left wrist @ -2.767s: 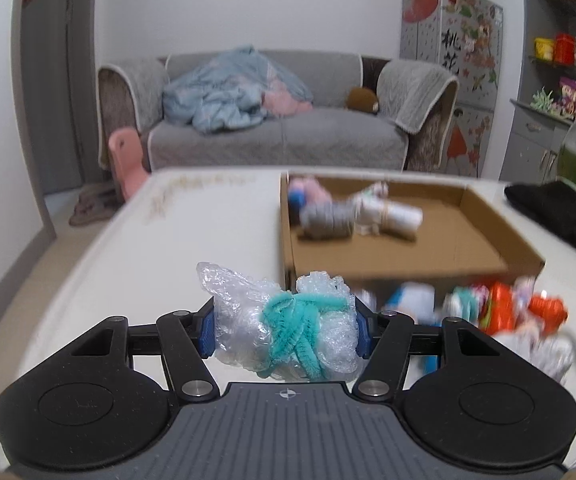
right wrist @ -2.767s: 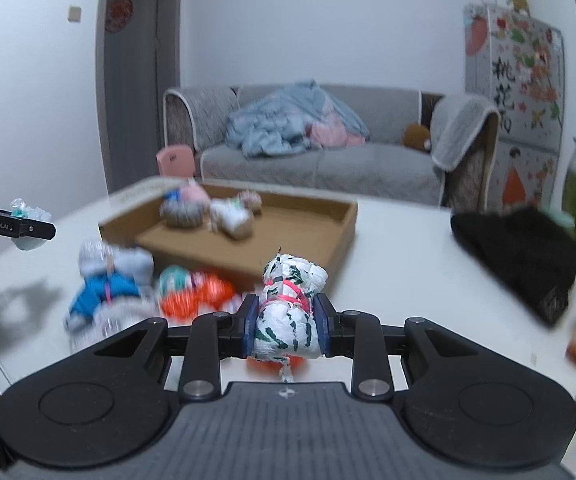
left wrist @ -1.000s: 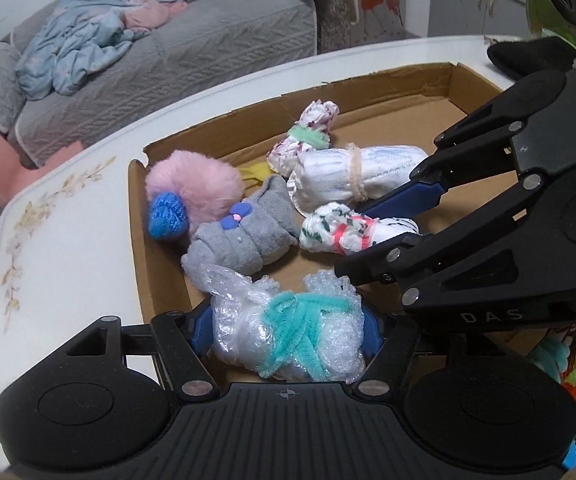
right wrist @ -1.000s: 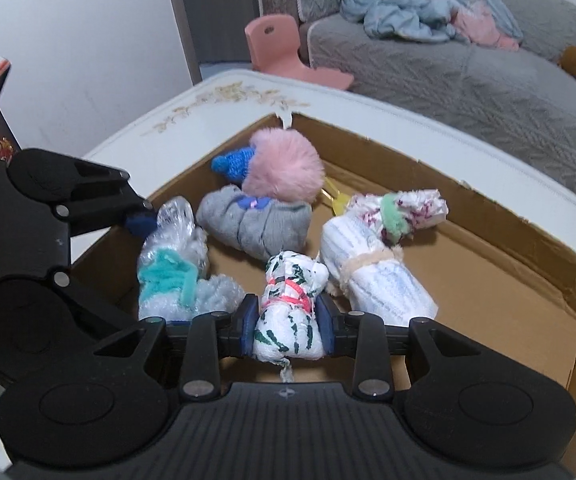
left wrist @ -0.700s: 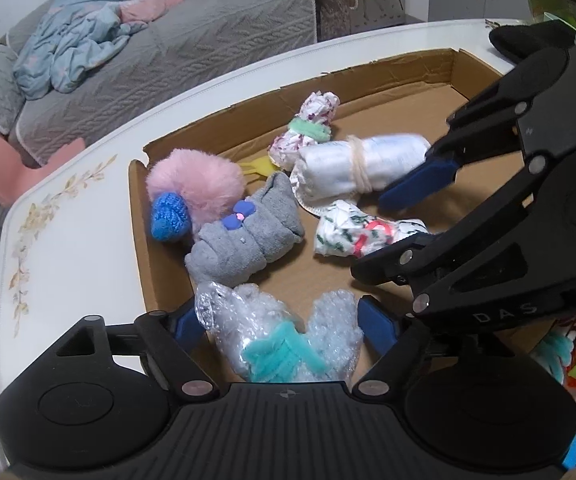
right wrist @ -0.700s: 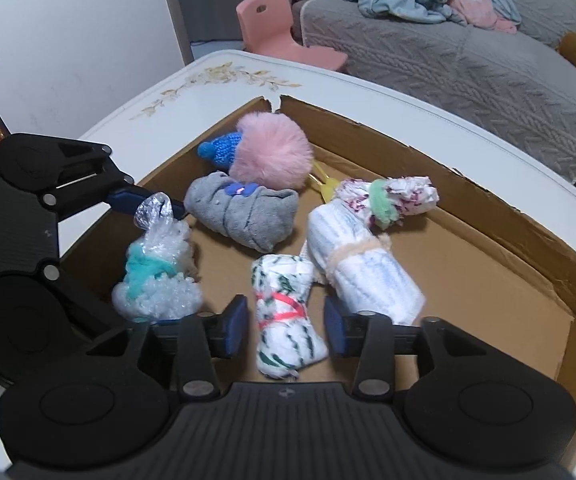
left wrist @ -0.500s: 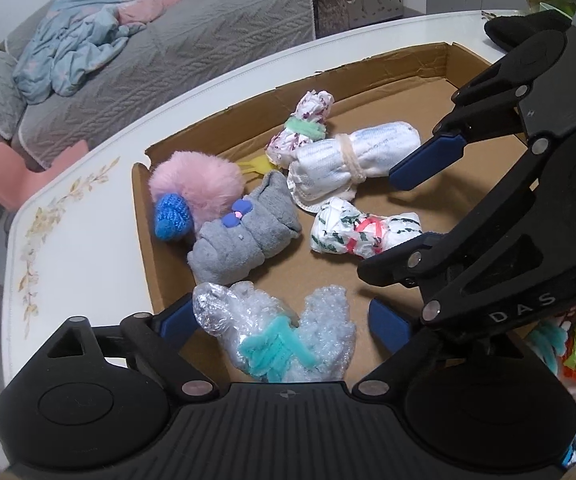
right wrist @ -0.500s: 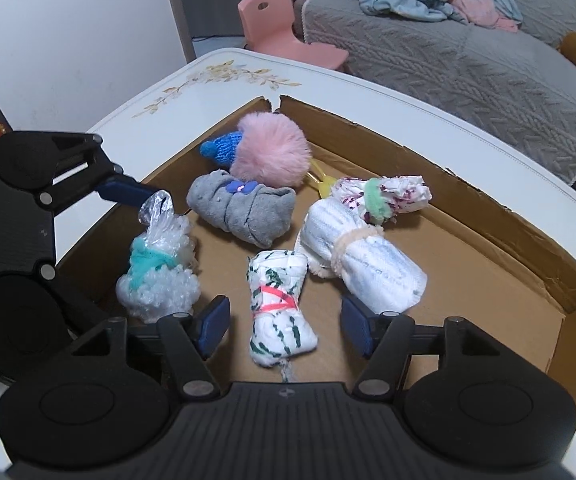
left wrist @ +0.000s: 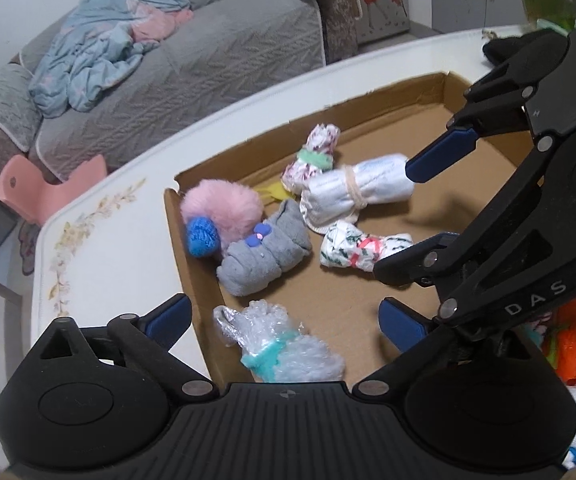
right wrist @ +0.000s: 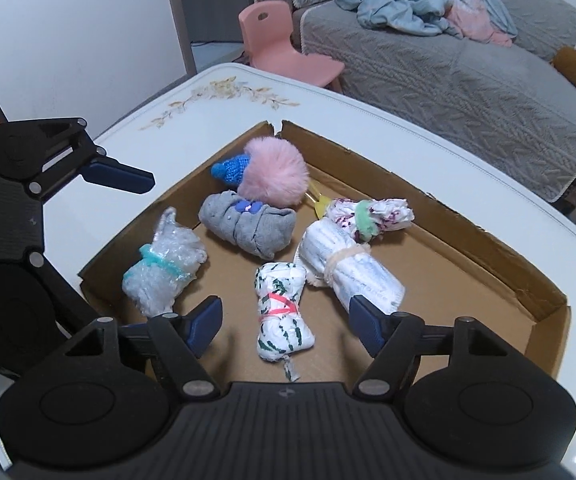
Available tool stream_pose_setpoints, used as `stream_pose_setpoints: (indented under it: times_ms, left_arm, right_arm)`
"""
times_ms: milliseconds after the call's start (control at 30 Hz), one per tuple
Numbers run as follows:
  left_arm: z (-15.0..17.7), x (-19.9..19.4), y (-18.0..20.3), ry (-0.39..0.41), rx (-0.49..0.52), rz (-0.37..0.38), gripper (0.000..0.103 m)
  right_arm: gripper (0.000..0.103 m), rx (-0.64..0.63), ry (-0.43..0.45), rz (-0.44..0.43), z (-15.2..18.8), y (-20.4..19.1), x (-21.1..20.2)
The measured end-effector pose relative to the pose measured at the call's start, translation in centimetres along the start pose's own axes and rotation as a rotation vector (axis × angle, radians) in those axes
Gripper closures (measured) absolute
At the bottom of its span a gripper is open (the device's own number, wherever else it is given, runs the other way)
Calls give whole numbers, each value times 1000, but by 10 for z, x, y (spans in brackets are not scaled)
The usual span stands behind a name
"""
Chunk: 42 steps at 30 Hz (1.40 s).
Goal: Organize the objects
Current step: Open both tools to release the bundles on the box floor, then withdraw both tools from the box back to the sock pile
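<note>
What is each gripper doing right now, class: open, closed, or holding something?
Left gripper: jaws opening, bubble-wrap bundle released between them.
Right gripper: jaws opening, green-patterned bundle released.

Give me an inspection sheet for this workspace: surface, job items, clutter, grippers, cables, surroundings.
Surface: white table with floral trim, bearing a shallow cardboard box.
Job's things: in the box lie a bubble-wrap bundle, green-patterned bundle, grey sock roll, pink pompom, white roll and floral bundle.
Clutter: orange and white bundles outside the box.
Grippers: left gripper and right gripper both opening, touching nothing.
Cables: nothing seen.
Surroundings: grey sofa, pink chair.
</note>
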<state>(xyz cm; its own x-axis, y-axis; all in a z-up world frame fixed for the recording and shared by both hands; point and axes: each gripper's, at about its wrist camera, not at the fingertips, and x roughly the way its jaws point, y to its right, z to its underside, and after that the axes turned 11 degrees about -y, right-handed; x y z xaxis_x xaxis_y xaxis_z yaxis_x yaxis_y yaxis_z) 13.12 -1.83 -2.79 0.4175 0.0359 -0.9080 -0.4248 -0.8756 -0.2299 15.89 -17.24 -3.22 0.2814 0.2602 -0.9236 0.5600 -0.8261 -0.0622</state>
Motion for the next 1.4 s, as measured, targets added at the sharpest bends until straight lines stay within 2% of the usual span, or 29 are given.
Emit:
stream_pose_setpoints:
  times_ms: [100, 233, 500, 600, 700, 833, 1000, 1200, 1400]
  left_arm:
    - [4, -12, -1, 19, -10, -4, 2]
    - [12, -29, -3, 45, -30, -11, 2]
    - [34, -57, -13, 67, -85, -11, 1]
    - [46, -69, -15, 94, -118, -11, 1]
    - [61, -80, -14, 133, -153, 5, 1]
    - [86, -87, -6, 179, -184, 34, 1]
    - [127, -82, 9, 223, -253, 95, 1]
    - [171, -74, 51, 335, -283, 130, 1]
    - [193, -52, 83, 364, -315, 156, 1]
  right_arm:
    - [36, 0, 11, 4, 4, -2, -8]
    - [30, 5, 38, 4, 12, -2, -23]
    - [29, -3, 59, 15, 30, -10, -48]
    - [22, -3, 80, 16, 41, -13, -59]
    - [20, 5, 106, 9, 56, -13, -70]
    - [16, 24, 155, 30, 83, -11, -85]
    - [12, 87, 244, 32, 135, -1, -96]
    - [11, 144, 336, 78, 198, 6, -77]
    - [12, 138, 403, 113, 231, 4, -48]
